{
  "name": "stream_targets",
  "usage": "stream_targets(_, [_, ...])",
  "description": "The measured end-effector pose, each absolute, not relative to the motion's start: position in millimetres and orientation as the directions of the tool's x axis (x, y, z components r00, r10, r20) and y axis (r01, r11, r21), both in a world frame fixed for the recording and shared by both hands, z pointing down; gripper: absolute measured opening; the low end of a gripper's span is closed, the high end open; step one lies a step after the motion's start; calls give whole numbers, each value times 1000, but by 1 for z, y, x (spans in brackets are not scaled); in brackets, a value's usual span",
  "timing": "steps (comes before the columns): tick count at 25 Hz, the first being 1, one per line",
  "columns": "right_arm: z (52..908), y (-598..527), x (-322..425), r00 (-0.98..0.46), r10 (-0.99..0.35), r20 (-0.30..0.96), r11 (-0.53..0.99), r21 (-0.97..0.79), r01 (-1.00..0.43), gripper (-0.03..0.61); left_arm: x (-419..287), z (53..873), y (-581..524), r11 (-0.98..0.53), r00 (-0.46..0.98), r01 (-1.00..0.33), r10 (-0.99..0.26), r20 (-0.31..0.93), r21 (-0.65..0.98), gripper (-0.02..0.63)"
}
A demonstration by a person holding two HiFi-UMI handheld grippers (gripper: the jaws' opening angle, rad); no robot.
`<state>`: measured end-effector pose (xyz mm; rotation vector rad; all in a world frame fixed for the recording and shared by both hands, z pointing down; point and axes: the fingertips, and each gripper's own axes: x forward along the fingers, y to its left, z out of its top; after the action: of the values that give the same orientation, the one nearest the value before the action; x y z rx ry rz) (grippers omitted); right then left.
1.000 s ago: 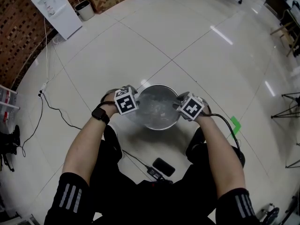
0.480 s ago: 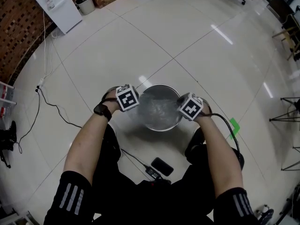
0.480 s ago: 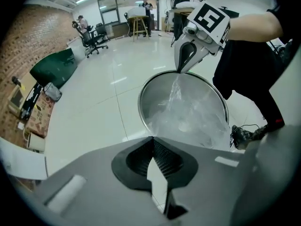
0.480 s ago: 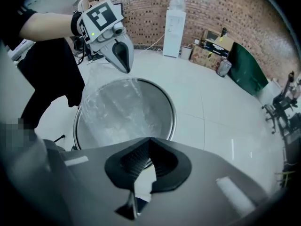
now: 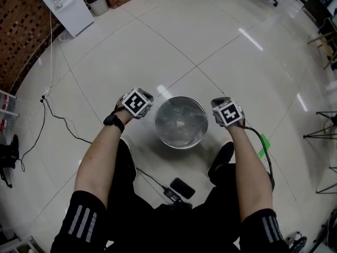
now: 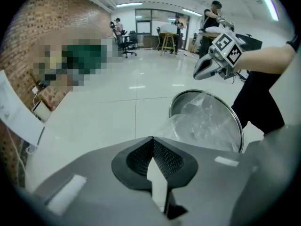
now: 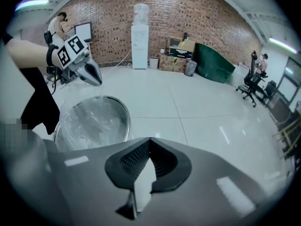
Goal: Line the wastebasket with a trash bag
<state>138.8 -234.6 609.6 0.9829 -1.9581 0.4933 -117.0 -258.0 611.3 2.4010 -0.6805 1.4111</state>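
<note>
Steel basket [image 5: 180, 96]: stands on the tiled floor [image 5: 210, 46] in front of the person's knees, with one pair of tongs at each side.
Bag [image 5: 180, 123]: clear film bunched inside the basket. The hem is judged not yet turned down over the rim.
Left tongs [image 6: 153, 139]: closed tip to tip, clear of the rim. A fold of film runs from the rim into the tips, so the hem appears pinched.
Right tongs [image 7: 149, 139]: closed tip to tip, clear of the opposite rim. No film shows between the pads.
Risk, tear: thin film drawn hard across the steel rim may stretch or split.
Risk, slip: a shallow pinch may release, and the hem would drop back inside.
Risk, shift: a pull on one side only may drag the bag off centre or slide the basket.
Head view only: shows both tongs spaced either side of the rim. The stretched film is lost against the floor.
Left gripper view only: shows film passing outside the rim toward the tips.
Right gripper view only: shows closed pads with bare floor beyond.
</note>
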Motion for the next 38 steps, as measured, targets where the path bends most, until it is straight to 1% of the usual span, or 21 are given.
stream_targets(2, [608, -235, 129, -418, -414, 808, 625, -82, -776, 6, -121, 616, -260, -845, 407, -534, -250, 878, 7, -6])
stream_targets(3, [605, -231, 121, -476, -380, 793, 647, -140, -750, 16, -122, 617, -260, -850, 400, -527, -246, 883, 2, -6])
stream_targets(4, [602, -226, 111, -524, -340, 781, 672, -189, -716, 81, -122, 617, -259, -855, 394, -519, -242, 886, -3, -5])
stream_targets(5, [600, -220, 103, -556, -299, 775, 694, -223, -684, 115, -121, 617, -259, -859, 392, -512, -239, 888, -6, -6])
stream_targets(6, [599, -214, 96, -569, -262, 779, 713, -241, -658, 116, -120, 616, -258, -861, 391, -508, -237, 889, -6, -6])
stream_targets(9, [606, -193, 82, -540, -159, 826, 763, -245, -599, 126, -117, 615, -256, -866, 393, -500, -229, 890, -3, -6])
stream_targets(11, [618, -179, 77, -485, -101, 869, 807, -214, -551, 130, -114, 615, -254, -874, 390, -486, -223, 893, -5, -6])
stream_targets(13, [631, -169, 78, -409, -75, 910, 848, -157, -506, 132, -114, 615, -253, -877, 385, -480, -217, 897, -7, -6])
stream_targets(15, [637, -167, 80, -345, -96, 934, 879, -83, -469, 119, -115, 616, -251, -877, 383, -480, -216, 898, -7, -6])
stream_targets(16, [638, -169, 79, -323, -115, 939, 891, -46, -451, 93, -115, 616, -251, -877, 385, -480, -217, 897, -6, -6])
stream_targets(18, [638, -173, 80, -309, -142, 940, 900, -8, -436, 7, -115, 615, -252, -878, 389, -479, -217, 895, -5, -5])
stream_targets(21, [632, -180, 89, -336, -163, 928, 849, -42, -526, 6, -115, 612, -254, -876, 398, -482, -222, 890, -3, -6])
stream_targets(25, [604, -215, 99, -404, -293, 867, 759, -46, -649, 6, -118, 607, -263, -859, 414, -512, -248, 876, -1, -6])
stream_targets(27, [597, -229, 111, -408, -352, 842, 711, -43, -702, 6, -120, 608, -268, -845, 419, -534, -263, 869, 2, -6])
stream_targets(31, [603, -250, 138, -361, -445, 820, 596, -31, -802, 6, -128, 612, -278, -797, 426, -603, -294, 855, 26, -6])
stream_targets(38, [639, -265, 170, -256, -497, 829, 463, 3, -886, 6, -149, 636, -298, -694, 404, -717, -332, 852, 70, -6])
